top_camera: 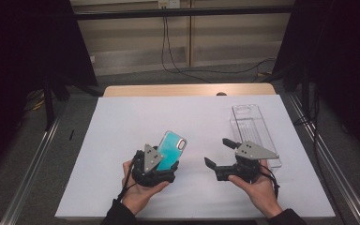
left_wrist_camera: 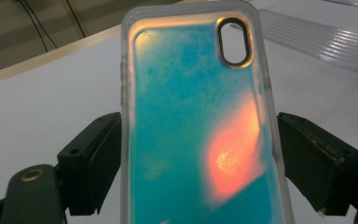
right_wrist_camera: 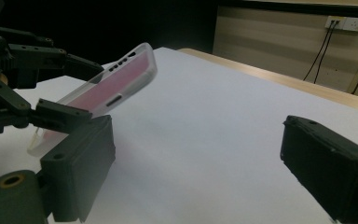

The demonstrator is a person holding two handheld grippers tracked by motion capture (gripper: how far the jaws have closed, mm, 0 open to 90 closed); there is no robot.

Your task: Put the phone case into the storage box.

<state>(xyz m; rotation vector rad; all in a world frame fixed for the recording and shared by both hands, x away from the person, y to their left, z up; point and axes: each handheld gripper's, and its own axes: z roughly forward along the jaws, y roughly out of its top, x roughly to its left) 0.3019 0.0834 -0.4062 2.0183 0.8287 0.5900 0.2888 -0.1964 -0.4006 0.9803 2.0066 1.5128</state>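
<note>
Right now the left claw point(top_camera: 166, 157) grips a teal phone case point(top_camera: 171, 149) at lower centre; the right claw point(top_camera: 218, 152) gapes empty, a clear tray point(top_camera: 258, 133) beyond it at centre right on the desk point(top_camera: 122, 122).

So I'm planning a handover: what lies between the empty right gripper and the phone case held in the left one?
Nothing: in the high view, bare white table sheet separates the right gripper from the phone case.

clear plastic tray point(top_camera: 255, 131) on white sheet point(top_camera: 122, 140), right side.

One phone case point(top_camera: 171, 150), one clear tray point(top_camera: 255, 131), two hand-held grippers.
</note>
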